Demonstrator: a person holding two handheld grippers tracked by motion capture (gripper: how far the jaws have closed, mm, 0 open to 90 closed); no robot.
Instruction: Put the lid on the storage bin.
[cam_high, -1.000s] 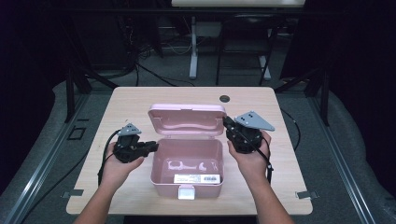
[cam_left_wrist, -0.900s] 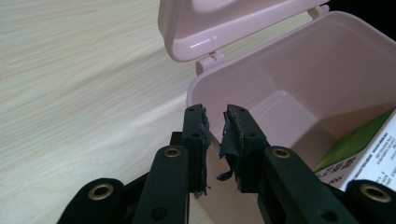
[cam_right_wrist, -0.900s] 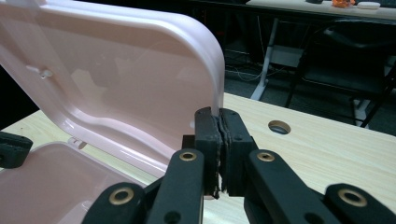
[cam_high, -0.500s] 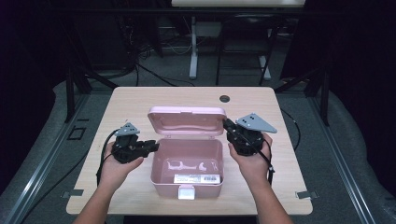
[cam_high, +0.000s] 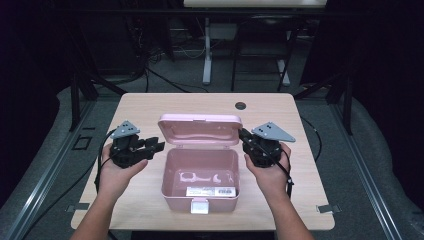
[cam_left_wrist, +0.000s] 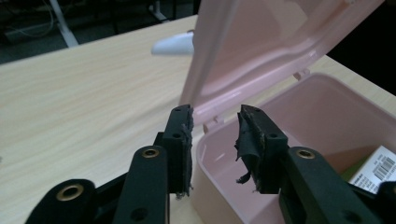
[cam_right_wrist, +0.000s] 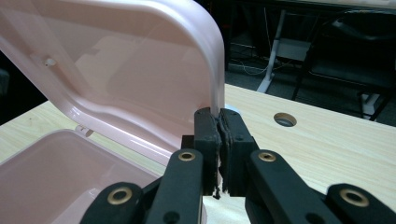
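pink box open, your right gripper pinching the lid's edge

your pink plastic box (cam_high: 200, 175) sits on the near middle of the light wooden table (cam_high: 150, 107), its latch facing you. its lid (cam_high: 200, 130) stands up from the far side, hinged open and tilted a little back. inside the box lie a white barcode label (cam_high: 211, 191) near the front wall and some pale shapes on the floor that are too faint to make out.

your left gripper (cam_high: 157, 146) is just left of the box, near the lid's left end. its jaws have just been opening and now stand apart. in the left gripper view the left gripper (cam_left_wrist: 215, 140) has the box's far left corner and the lid's lower edge in line with the gap, but the worn pads (cam_left_wrist: 245, 140) touch nothing.

your right gripper (cam_high: 243, 134) is at the lid's right end. in the right gripper view the right gripper (cam_right_wrist: 219, 133) has its jaws drawn close together, clamped on the lid's thin right edge, which rises straight out from between the tips. your right hand (cam_high: 270, 172) rests just right of the box.

far on the table, a round cable hole (cam_high: 240, 105) lies behind the lid, well apart from it.
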